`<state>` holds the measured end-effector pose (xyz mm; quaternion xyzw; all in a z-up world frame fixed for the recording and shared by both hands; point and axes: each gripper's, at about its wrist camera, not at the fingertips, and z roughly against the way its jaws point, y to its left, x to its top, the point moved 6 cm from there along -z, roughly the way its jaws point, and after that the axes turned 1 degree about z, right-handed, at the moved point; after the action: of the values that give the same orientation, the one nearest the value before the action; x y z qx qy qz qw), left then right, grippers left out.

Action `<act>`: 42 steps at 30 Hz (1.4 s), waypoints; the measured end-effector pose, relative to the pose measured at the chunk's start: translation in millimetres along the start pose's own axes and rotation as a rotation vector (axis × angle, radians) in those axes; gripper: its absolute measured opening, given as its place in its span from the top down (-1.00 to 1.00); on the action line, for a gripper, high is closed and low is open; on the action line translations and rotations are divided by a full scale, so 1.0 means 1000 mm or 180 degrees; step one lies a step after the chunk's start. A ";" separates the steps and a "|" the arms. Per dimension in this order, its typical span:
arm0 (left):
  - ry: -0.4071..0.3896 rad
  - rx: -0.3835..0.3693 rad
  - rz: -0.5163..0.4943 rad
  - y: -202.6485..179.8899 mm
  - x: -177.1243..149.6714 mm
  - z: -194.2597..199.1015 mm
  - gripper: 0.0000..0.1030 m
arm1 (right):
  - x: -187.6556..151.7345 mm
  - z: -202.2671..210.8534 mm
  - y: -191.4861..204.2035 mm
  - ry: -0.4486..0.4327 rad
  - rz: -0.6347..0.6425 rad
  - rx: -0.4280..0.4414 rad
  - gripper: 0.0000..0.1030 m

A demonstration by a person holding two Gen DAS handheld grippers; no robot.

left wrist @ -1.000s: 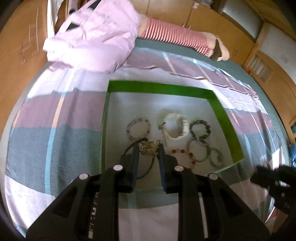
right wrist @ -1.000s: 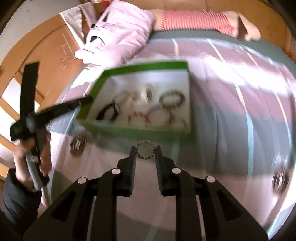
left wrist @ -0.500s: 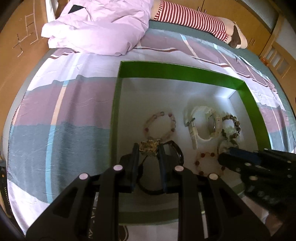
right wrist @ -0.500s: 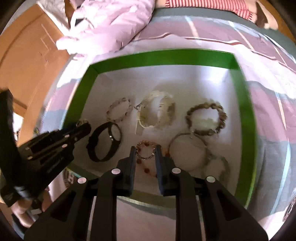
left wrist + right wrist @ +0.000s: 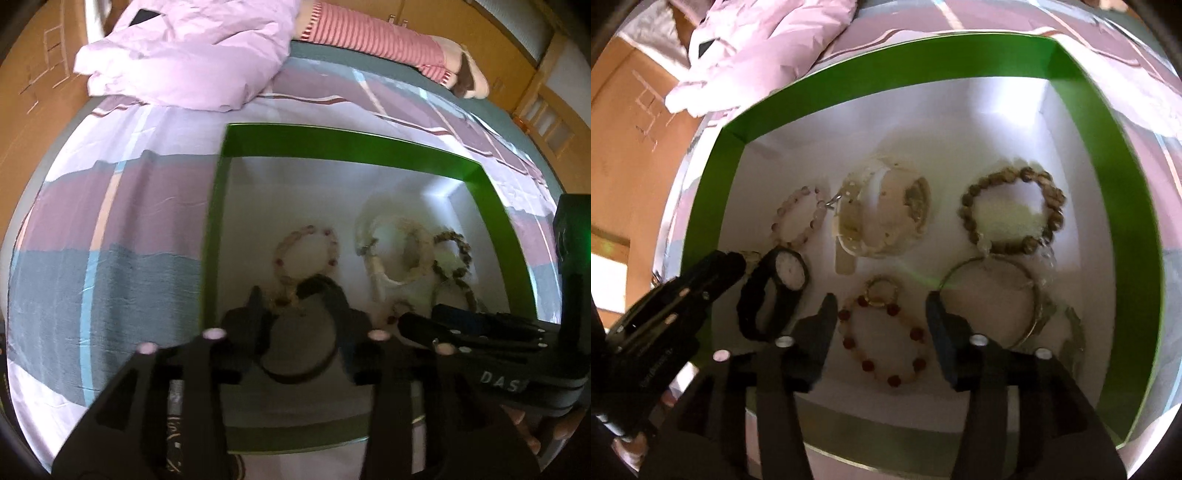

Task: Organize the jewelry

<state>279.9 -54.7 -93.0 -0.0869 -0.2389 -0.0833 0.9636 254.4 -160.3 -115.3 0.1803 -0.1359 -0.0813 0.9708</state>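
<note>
Both my claws hang over the green-walled box [image 5: 713, 177] with the white floor, which sits on the striped purple and grey bedspread [image 5: 122, 229].

My right claw [image 5: 881, 314] has just been opening; its jaws stand apart and grip nothing. Between them, on the box floor, lies the small gold ring [image 5: 881, 291], touching the red-and-cream bead bracelet [image 5: 886, 343].

My left claw [image 5: 299, 306] has also just spread its jaws, and they press on nothing. The gold filigree piece [image 5: 284, 297] sits between them, blurred, over the black wristwatch [image 5: 775, 291].

Crowding the floor around them are a pale pink bead bracelet [image 5: 798, 218], a cream strap watch [image 5: 879, 218], a brown wooden bead bracelet [image 5: 1012, 206] and thin silver bangles [image 5: 1034, 302]. A crumpled lilac quilt [image 5: 192, 51] lies beyond the box.
</note>
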 end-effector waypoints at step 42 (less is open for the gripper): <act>-0.0990 0.0502 -0.0064 -0.006 -0.137 0.169 -0.96 | -0.152 0.157 -0.036 -0.1379 0.0607 -0.0551 -0.77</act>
<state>83.4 -9.4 -9.8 -0.0204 -0.3918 -0.0595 0.9179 60.0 -213.6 -22.9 0.0612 -0.3498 -0.0373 0.9341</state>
